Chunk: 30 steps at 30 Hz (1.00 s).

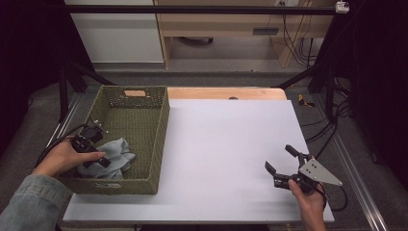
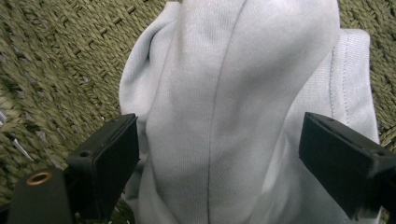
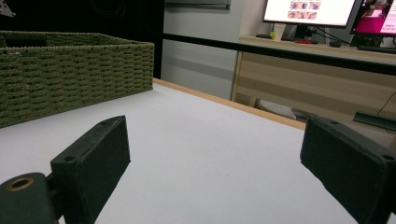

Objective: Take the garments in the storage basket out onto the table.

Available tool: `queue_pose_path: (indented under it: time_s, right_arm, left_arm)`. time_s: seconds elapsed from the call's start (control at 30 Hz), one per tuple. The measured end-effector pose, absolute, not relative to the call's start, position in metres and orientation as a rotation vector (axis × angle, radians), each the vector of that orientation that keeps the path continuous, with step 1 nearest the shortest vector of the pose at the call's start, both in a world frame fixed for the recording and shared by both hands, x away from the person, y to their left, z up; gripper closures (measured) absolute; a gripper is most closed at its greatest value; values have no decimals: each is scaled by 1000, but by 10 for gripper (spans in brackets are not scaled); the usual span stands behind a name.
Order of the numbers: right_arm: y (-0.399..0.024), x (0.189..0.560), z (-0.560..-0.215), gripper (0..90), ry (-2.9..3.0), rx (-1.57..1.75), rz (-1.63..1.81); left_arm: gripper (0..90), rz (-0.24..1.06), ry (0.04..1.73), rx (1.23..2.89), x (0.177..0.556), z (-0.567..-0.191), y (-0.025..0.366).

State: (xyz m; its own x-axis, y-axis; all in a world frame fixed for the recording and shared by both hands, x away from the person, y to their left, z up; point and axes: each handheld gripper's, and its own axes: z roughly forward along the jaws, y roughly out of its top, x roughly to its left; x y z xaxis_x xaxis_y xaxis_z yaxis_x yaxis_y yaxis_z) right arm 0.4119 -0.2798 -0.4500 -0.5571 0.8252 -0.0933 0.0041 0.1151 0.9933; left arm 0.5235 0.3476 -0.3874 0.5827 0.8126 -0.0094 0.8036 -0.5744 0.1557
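Observation:
A green woven basket (image 1: 162,130) stands at the left of the white table (image 1: 231,139). In its near left corner lies a crumpled light grey cloth (image 1: 121,150). My left gripper (image 1: 98,161) reaches down into the basket over that cloth. In the left gripper view the cloth (image 2: 233,70) runs up between the jaws of the left gripper (image 2: 219,126), which stand wide apart and open, with the basket floor (image 2: 56,60) around it. My right gripper (image 1: 279,158) rests low over the table's near right corner. It is open, with nothing between its fingers (image 3: 100,154).
A wooden strip (image 1: 226,93) borders the table's far edge. The basket's side wall (image 3: 70,70) rises to the left in the right gripper view. A desk with monitors (image 3: 308,9) stands beyond the table. Black frame posts (image 1: 317,62) flank the table.

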Motion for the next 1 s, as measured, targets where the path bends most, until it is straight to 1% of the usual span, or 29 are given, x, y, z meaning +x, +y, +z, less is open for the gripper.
queue_pose_path:
  time_s: [0.1, 0.17, 0.3, 0.6, 0.77, 0.87, 1.0]
  right_arm:
    - [-280, 412, -450, 83, 1707, 811, 1519]
    - [-280, 412, -450, 84, 1705, 812, 1520]
    - [-280, 412, -450, 84, 1707, 814, 1520]
    - [-280, 412, -450, 84, 1706, 815, 1520]
    - [-280, 412, -450, 84, 1711, 811, 1518]
    - [-279, 412, -450, 84, 1712, 812, 1519]
    - [-279, 412, -450, 84, 1712, 812, 1517]
  left_arm:
    - [112, 99, 1359, 2653, 523, -388, 347]
    - [135, 86, 1350, 2663, 522, -389, 346]
    - [132, 78, 1362, 2667, 521, -393, 344]
    - [175, 53, 1391, 2657, 521, -401, 345]
    - [184, 49, 1403, 2647, 520, -404, 346]
    - [202, 39, 1403, 2650, 520, -406, 345]
    - [273, 39, 1401, 2668, 519, -407, 342]
